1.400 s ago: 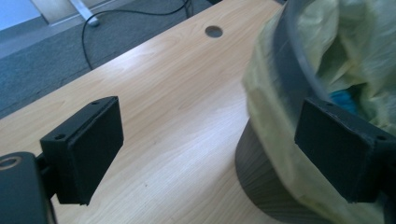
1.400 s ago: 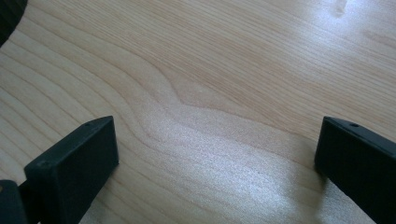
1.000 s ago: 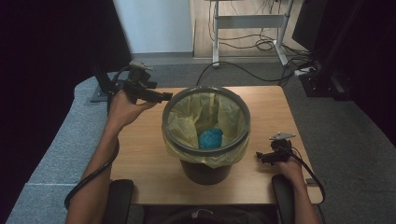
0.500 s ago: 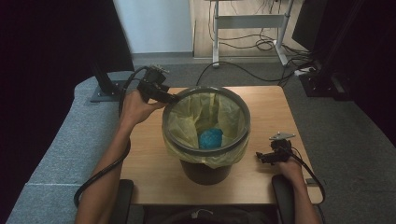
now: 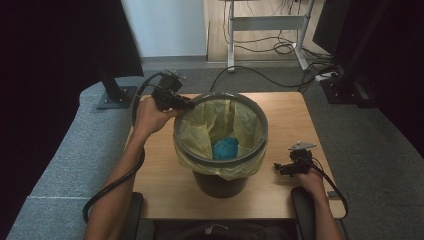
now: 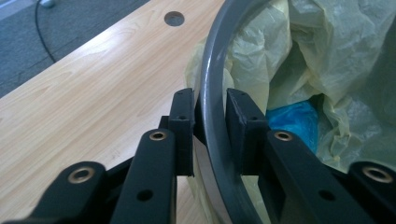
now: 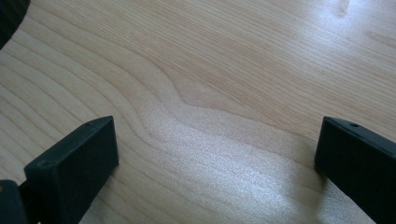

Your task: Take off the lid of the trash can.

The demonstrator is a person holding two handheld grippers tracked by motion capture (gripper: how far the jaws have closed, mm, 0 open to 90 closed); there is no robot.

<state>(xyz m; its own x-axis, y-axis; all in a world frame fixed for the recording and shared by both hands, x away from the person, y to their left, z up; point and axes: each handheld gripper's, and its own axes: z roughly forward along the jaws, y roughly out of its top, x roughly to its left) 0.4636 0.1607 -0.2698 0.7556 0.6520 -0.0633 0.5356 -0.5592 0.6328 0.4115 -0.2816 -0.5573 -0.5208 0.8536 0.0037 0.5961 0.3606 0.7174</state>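
Note:
A black bin [image 5: 220,182] with a yellow liner [image 5: 200,135] and a grey rim ring [image 5: 261,142] stands mid-table. A crumpled blue thing [image 5: 226,148] lies inside it. My left gripper [image 5: 187,104] is at the bin's far-left edge. Its jaws have just been closing and now pinch the grey ring [image 6: 212,70], one pad outside and one inside, as the left gripper [image 6: 210,116] view shows; the blue thing [image 6: 294,119] lies beyond. My right gripper [image 5: 277,168] rests low on the table at the right, and the right gripper [image 7: 215,144] view has it open over bare wood.
The wooden table [image 5: 290,115] has a round cable hole [image 6: 173,18] behind the bin. A black monitor foot [image 5: 116,96] stands off the table's left. Cables and a metal desk frame [image 5: 265,22] lie on the floor beyond.
My left hand moved right to the bin's rim and its jaws closed around the grey ring. The right hand stayed put.

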